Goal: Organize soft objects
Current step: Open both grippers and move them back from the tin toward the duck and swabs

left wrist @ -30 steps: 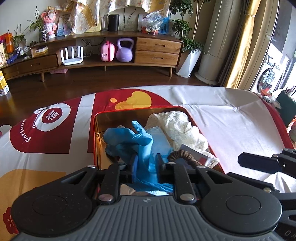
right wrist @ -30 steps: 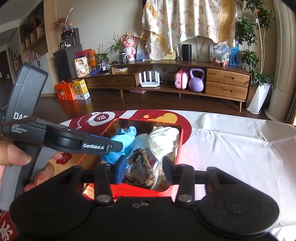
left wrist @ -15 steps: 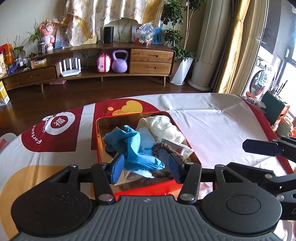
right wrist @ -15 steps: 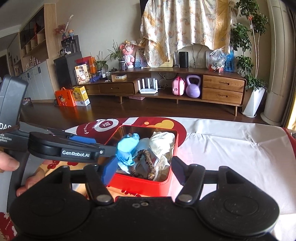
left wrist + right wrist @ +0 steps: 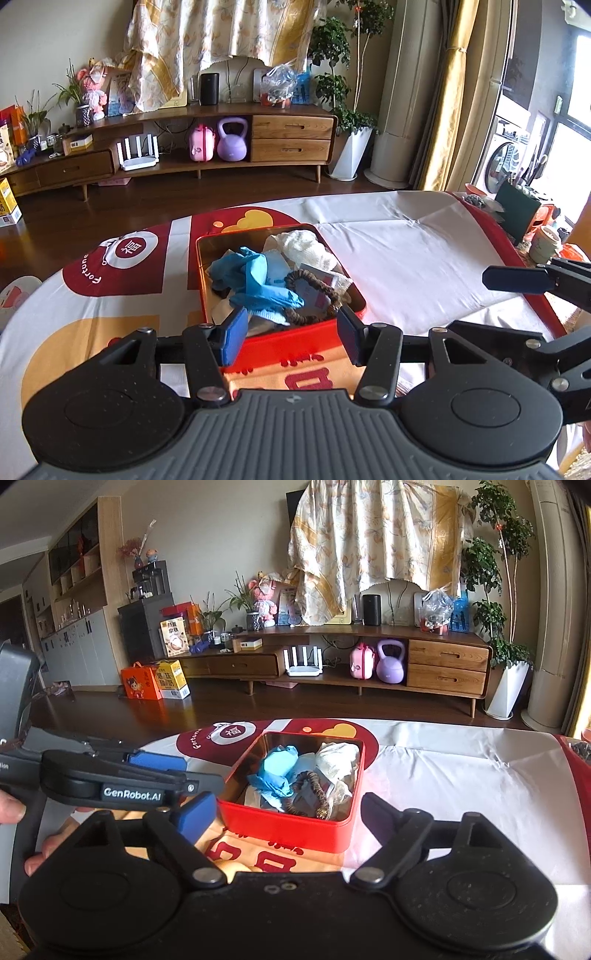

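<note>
Red tin [image 5: 291,341] is seen at frame centre on the printed tablecloth [image 5: 406,258], filled with blue glove [image 5: 255,280], cream cloth [image 5: 306,249] and brown scrunchie [image 5: 314,291]. Left gripper [image 5: 291,334] is held open and empty at the tin's near wall. Right gripper [image 5: 288,818] jaws have just been opening; nothing is held between them.

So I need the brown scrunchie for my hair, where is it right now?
The brown scrunchie lies in the red tin, at its near right side in the left wrist view, just right of the blue glove and in front of the cream cloth.
</note>
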